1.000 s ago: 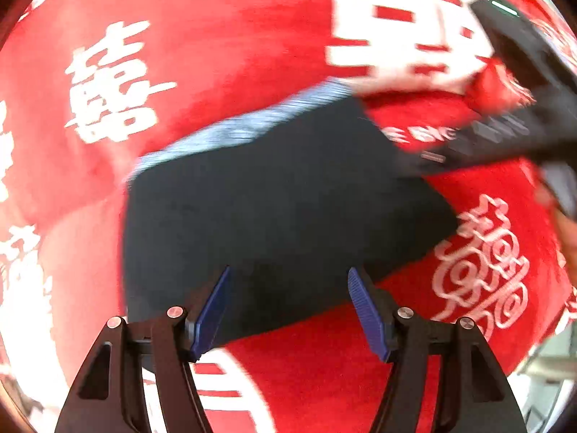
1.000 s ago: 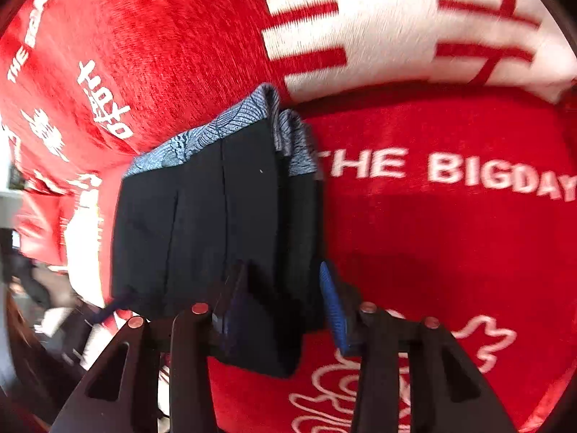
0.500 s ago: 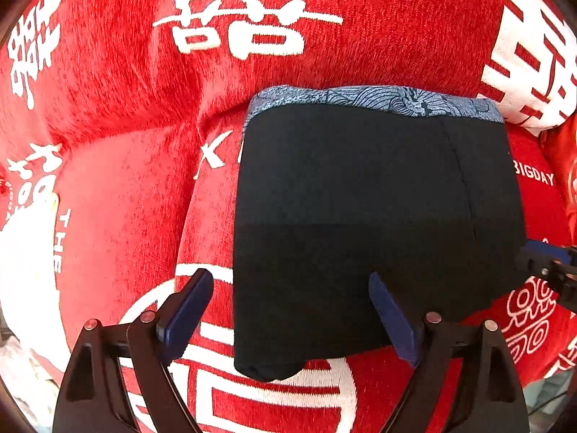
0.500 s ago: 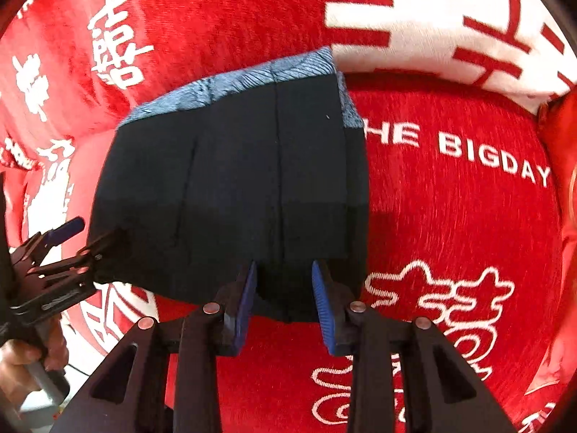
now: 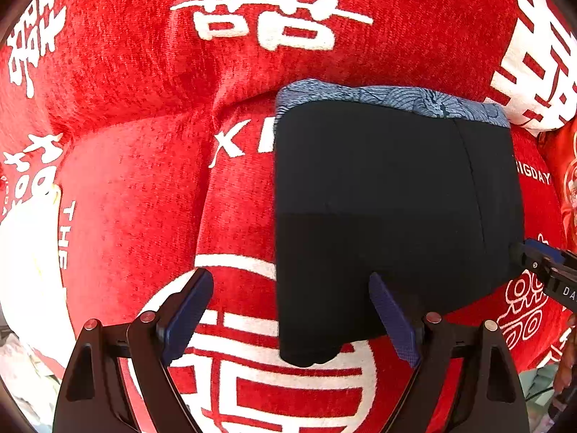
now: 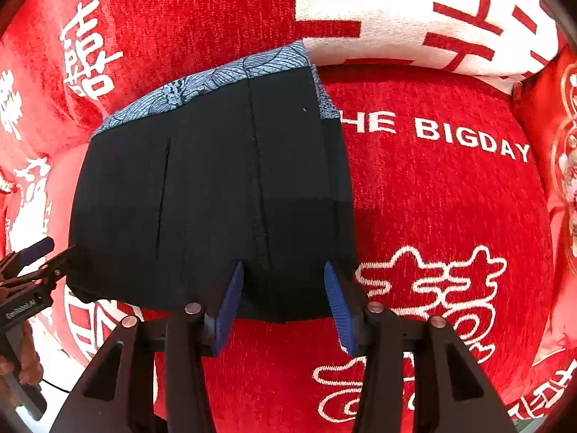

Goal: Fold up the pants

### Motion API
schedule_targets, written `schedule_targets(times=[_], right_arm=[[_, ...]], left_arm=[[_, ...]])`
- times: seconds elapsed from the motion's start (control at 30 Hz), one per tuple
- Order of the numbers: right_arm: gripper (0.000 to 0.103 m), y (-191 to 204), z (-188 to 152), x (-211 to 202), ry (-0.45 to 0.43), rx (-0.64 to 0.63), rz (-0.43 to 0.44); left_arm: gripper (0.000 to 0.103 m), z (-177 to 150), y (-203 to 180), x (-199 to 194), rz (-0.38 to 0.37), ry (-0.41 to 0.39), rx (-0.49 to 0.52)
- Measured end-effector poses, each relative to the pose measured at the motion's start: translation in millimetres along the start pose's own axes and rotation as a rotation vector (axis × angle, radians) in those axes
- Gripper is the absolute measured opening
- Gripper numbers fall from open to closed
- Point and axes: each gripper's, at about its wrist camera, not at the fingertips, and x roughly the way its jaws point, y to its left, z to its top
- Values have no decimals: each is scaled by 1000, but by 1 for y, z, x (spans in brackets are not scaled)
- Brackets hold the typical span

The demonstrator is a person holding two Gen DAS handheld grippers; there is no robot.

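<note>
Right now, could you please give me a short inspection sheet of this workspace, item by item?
Surface: red plush cloth with white lettering, rumpled.
Job's things: dark shorts lying flat, blue patterned waistband at the far edge.
Clutter: nothing seen.
Grippers: left gripper open, straddling the shorts' left edge; right gripper open after its jaws just widened, pads apart over the shorts' near hem.
Cables: a thin dark cable at the lower left of the right wrist view.
Surroundings: a hand on the left gripper's handle; otherwise too little visible.
</note>
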Motion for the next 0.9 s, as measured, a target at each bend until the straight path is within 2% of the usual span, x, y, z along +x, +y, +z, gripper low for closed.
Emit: schedule_targets(times=[0.3,0.43,0.53,0.77,0.9], right_arm=[[59,0,-8,5,-24,38,-31],[59,-3,-11,7,-31,65,-30],[59,-3,-11,7,-33,51,-32],[62,-11,-8,7,0,34,12],[67,-19,-1,1,10,-22,62]], left_arm=[[89,1,7,-3,-5,-10,24],[89,0,9,-3,-9,-13,37],[89,1,13,0,-33,4,11],[89,11,22,-3,-113,9,-68],[89,27,22,1,-107,-2,-71]])
